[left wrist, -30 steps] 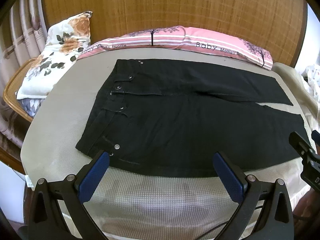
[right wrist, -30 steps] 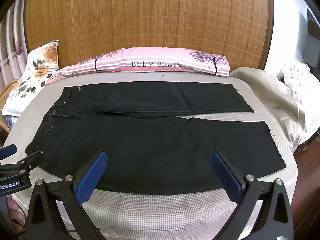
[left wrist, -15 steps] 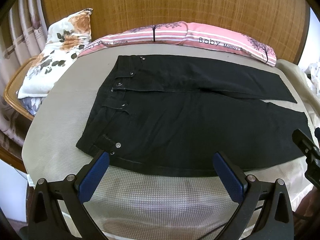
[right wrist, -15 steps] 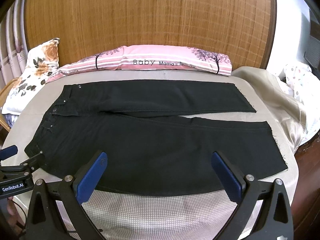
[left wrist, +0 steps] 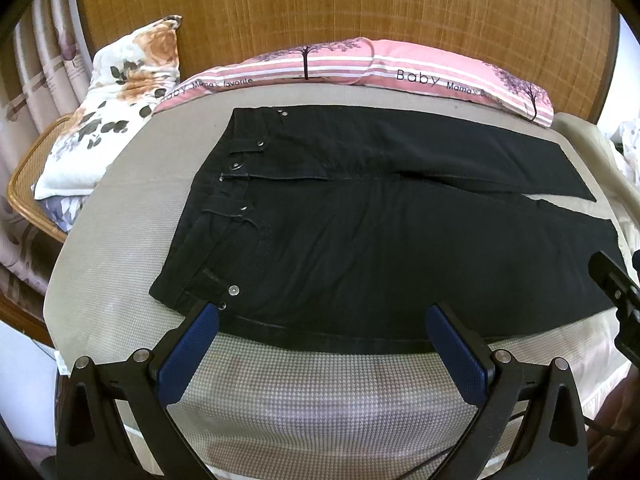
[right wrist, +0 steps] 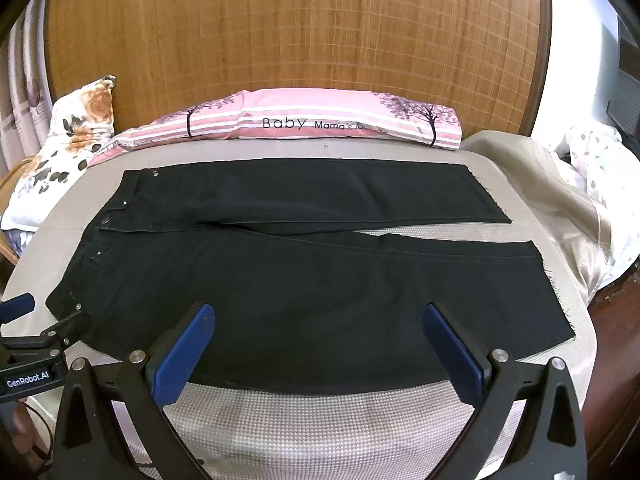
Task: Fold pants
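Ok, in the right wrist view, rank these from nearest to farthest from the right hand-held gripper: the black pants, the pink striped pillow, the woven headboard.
1. Black pants: spread flat, just ahead of the open right hand-held gripper.
2. Pink striped pillow: beyond the pants' far leg, along the bed's far edge.
3. Woven headboard: upright behind the pillow, farthest.

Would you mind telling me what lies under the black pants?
The black pants lie flat on a beige checked cover, which shows around them and between the legs. What that cover hides beneath cannot be seen.

Left hand-held gripper (left wrist: pixel 322 326) jaws spread wide, empty; right hand-held gripper (right wrist: pixel 318 326) likewise.
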The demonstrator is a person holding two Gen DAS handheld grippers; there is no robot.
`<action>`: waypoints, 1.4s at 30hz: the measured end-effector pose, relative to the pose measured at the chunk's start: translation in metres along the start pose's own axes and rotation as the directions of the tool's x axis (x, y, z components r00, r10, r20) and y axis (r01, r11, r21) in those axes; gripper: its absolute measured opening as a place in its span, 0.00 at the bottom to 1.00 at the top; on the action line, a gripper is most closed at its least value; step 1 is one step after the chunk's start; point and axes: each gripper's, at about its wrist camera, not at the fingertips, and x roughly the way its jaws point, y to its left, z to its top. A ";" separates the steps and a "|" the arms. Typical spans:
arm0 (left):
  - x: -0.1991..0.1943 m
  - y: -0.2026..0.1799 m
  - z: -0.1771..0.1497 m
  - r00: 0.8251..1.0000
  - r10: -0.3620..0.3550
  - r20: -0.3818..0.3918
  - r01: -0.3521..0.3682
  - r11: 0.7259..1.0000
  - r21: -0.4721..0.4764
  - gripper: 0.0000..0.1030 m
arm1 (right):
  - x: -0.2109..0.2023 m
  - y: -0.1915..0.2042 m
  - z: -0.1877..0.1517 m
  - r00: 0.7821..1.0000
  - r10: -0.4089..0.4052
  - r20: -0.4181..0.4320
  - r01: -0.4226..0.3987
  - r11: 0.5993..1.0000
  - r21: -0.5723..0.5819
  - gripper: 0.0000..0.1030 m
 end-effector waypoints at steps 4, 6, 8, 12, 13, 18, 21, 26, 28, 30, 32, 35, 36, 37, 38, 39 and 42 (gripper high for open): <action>0.003 0.000 0.002 1.000 -0.001 -0.002 0.001 1.000 -0.001 1.00 | 0.003 -0.001 0.002 1.000 -0.007 -0.003 0.007 1.000 -0.009 1.00; 0.004 0.002 0.004 1.000 -0.007 -0.003 0.007 1.000 -0.005 1.00 | 0.005 -0.002 0.003 1.000 -0.002 -0.005 0.002 1.000 -0.013 1.00; 0.007 0.007 0.009 1.000 -0.019 -0.003 0.019 1.000 -0.021 1.00 | 0.007 -0.004 0.006 1.000 0.010 -0.008 -0.010 1.000 -0.014 1.00; 0.011 0.024 0.026 1.000 -0.024 0.007 0.025 0.998 -0.061 1.00 | 0.018 -0.008 0.015 0.998 0.053 -0.039 -0.054 0.999 -0.010 1.00; 0.013 0.032 0.034 1.000 -0.021 0.016 0.022 0.997 -0.073 1.00 | 0.021 -0.008 0.017 0.997 0.058 -0.043 -0.058 0.998 -0.009 1.00; 0.026 0.070 0.070 0.999 -0.010 0.031 0.014 0.991 -0.134 1.00 | 0.042 -0.012 0.034 0.995 0.057 -0.088 -0.058 0.998 -0.016 1.00; 0.043 0.101 0.099 0.999 -0.013 0.031 0.018 0.983 -0.181 0.99 | 0.061 -0.014 0.048 0.989 0.056 -0.134 -0.055 0.998 0.012 1.00; 0.071 0.138 0.140 0.999 -0.039 0.028 0.044 0.970 -0.240 0.97 | 0.093 -0.012 0.075 0.981 0.056 -0.184 -0.050 0.998 0.033 1.00; 0.089 0.155 0.162 0.997 -0.068 0.030 0.073 0.964 -0.255 0.93 | 0.100 -0.008 0.088 0.979 0.121 -0.164 -0.118 0.993 0.029 1.00; 0.106 0.166 0.178 0.995 -0.097 0.021 0.099 0.956 -0.276 0.85 | 0.105 -0.003 0.098 0.978 0.164 -0.125 -0.162 0.986 0.030 1.00; 0.125 0.177 0.194 0.988 -0.152 0.011 0.149 0.944 -0.296 0.80 | 0.114 0.003 0.108 0.978 0.181 -0.104 -0.180 0.983 0.018 1.00; 0.152 0.188 0.210 0.973 -0.230 -0.016 0.212 0.922 -0.323 0.70 | 0.133 0.012 0.121 0.968 0.214 -0.133 -0.215 0.977 0.003 1.00; 0.162 0.191 0.215 0.965 -0.260 -0.025 0.237 0.913 -0.333 0.67 | 0.139 0.014 0.125 0.961 0.237 -0.140 -0.238 0.971 0.006 1.00; 0.176 0.195 0.222 0.956 -0.291 -0.040 0.260 0.901 -0.346 0.66 | 0.145 0.016 0.128 0.957 0.250 -0.144 -0.252 0.968 0.011 1.00; 0.182 0.196 0.223 0.951 -0.305 -0.046 0.270 0.897 -0.351 0.63 | 0.150 0.018 0.131 0.954 0.262 -0.146 -0.262 0.965 0.019 1.00; 0.193 0.199 0.227 0.943 -0.329 -0.056 0.288 0.888 -0.358 0.58 | 0.156 0.019 0.134 0.948 0.282 -0.150 -0.280 0.959 0.035 1.00; 0.223 0.204 0.230 0.909 -0.406 -0.094 0.340 0.853 -0.396 0.43 | 0.173 0.024 0.139 0.938 0.306 -0.165 -0.297 0.952 0.079 1.00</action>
